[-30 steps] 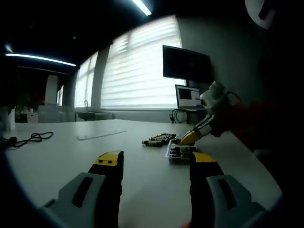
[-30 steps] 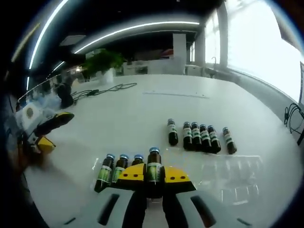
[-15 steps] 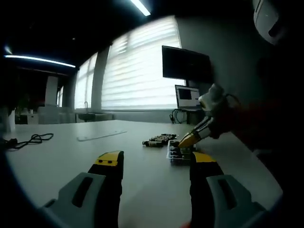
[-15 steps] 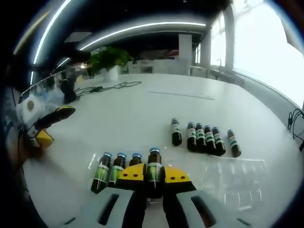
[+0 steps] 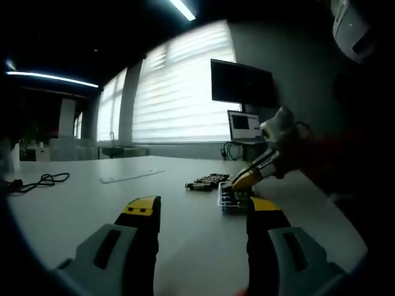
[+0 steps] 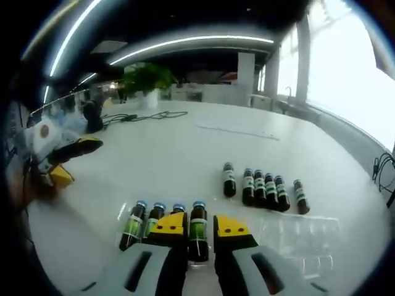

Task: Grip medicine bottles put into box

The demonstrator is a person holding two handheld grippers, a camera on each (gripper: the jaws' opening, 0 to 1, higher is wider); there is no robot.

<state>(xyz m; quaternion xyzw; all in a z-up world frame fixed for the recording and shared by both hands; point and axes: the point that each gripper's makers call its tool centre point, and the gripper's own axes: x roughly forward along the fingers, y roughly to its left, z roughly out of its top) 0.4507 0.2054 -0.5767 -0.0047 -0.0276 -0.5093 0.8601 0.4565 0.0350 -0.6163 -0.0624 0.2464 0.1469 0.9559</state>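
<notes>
Right claw (image 6: 200, 226) has apparently released the bottle (image 6: 198, 231).

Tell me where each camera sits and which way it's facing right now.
Left gripper view: rides the left gripper, low over the white table, facing the blinds and monitor; its own open jaws show, with the right gripper over the tray.
Right gripper view: rides the right gripper, angled down at the tray; its jaws flank a bottle, and the left gripper shows at left.
Shared: the table, tray, the lying bottle row, and each other's gripper.
</notes>
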